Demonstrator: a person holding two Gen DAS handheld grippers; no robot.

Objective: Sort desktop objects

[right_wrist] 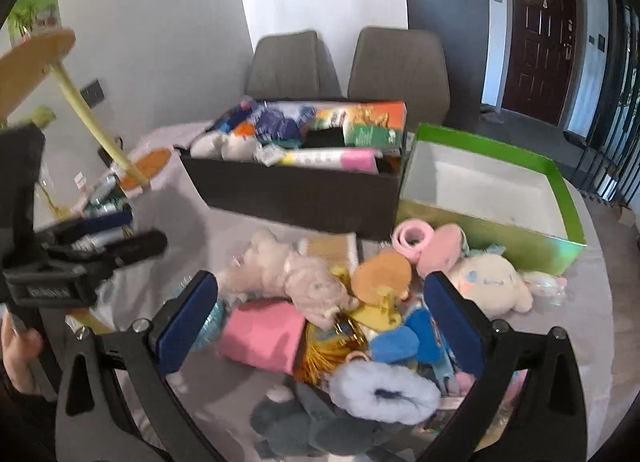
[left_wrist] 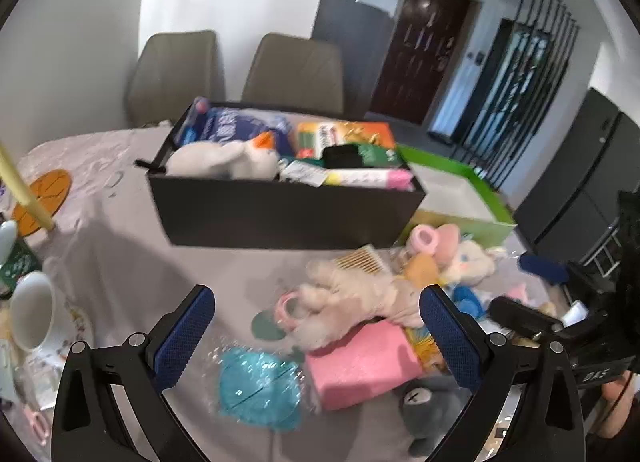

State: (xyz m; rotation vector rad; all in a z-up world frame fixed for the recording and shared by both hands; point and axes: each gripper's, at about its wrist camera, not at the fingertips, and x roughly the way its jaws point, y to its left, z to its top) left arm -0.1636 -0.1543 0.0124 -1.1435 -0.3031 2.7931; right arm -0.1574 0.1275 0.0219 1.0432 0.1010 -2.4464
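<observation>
A heap of toys lies on the table in front of a full black box point(left_wrist: 280, 210) point(right_wrist: 296, 198) and an empty green box point(left_wrist: 460, 190) point(right_wrist: 484, 186). The heap holds a beige plush point(left_wrist: 352, 298) point(right_wrist: 288, 274), a pink block point(left_wrist: 360, 366) point(right_wrist: 260, 334), a white plush point(right_wrist: 492, 282), a grey plush point(left_wrist: 432, 406) point(right_wrist: 312, 422) and a pale blue fluffy ring point(right_wrist: 384, 390). My left gripper point(left_wrist: 316, 338) is open above the heap's left side. My right gripper point(right_wrist: 324, 330) is open above the heap, holding nothing.
A teal disc in clear wrap point(left_wrist: 260, 386) lies near the pink block. A white mug point(left_wrist: 32, 310), an orange coaster point(left_wrist: 40, 198) and a yellow stand point(right_wrist: 92, 118) are at the left. Two grey chairs point(right_wrist: 344, 62) stand behind the table.
</observation>
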